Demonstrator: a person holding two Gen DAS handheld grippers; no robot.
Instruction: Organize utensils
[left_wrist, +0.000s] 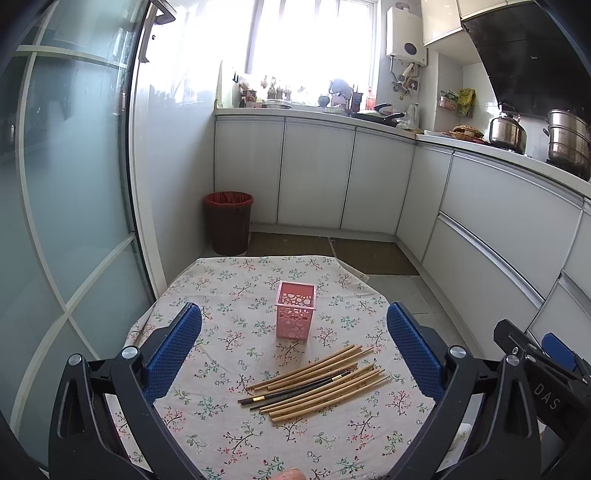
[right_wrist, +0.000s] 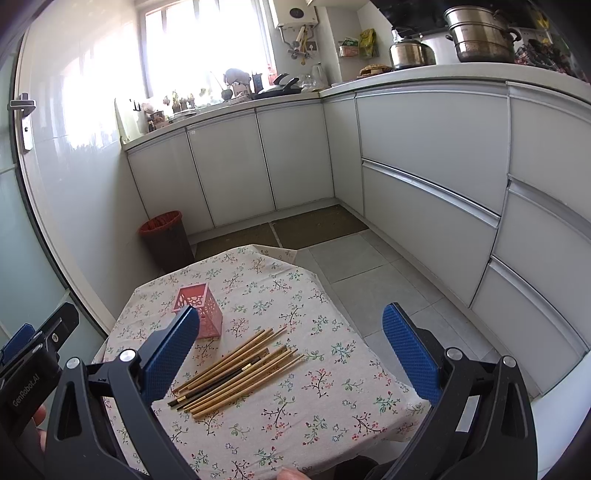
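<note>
Left wrist view: chopsticks piled loose on the floral tablecloth, just before the pink holder. Your left gripper and right gripper gape empty. Light, stiff, slippery sticks (likely to roll); pinch mid-shaft.

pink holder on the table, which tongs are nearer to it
Left, slightly. The pink holder sits centred straight ahead of the left tongs. The right tongs sit off to its right, with the holder behind their left finger.
</note>
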